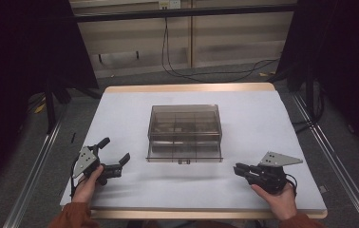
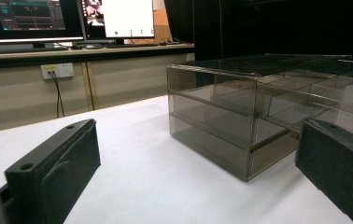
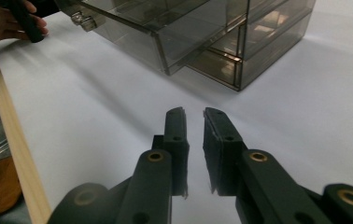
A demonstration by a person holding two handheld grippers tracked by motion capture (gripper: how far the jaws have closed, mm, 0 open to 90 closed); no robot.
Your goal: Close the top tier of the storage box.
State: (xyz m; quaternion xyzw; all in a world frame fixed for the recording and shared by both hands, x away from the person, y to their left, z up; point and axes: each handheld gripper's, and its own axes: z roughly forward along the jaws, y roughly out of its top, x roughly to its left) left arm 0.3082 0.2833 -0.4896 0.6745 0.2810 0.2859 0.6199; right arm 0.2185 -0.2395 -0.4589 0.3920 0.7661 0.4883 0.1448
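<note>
A smoky clear drawer box [image 1: 184, 124] stands in the middle of the white table [image 1: 263, 123]. Its lowest drawer [image 1: 184, 155] is pulled out a little towards me, with a small knob [image 3: 82, 19] on its front. My left gripper [image 1: 116, 148] rests at the near left, open wide, nothing between its pads [image 2: 67, 163]; it points at the box's corner [image 2: 249, 140]. My right gripper [image 1: 237, 167] sits at the near right, aimed left across the table. Its jaws [image 3: 194, 114] stand almost together with a narrow gap and nothing in it.
The table's wooden near edge [image 3: 11, 140] runs beside the right gripper. Beyond the table's far edge are a cable [image 1: 206, 73] on the floor and dark stands on both sides. Monitors [image 2: 34, 18] on a desk show in the left gripper view.
</note>
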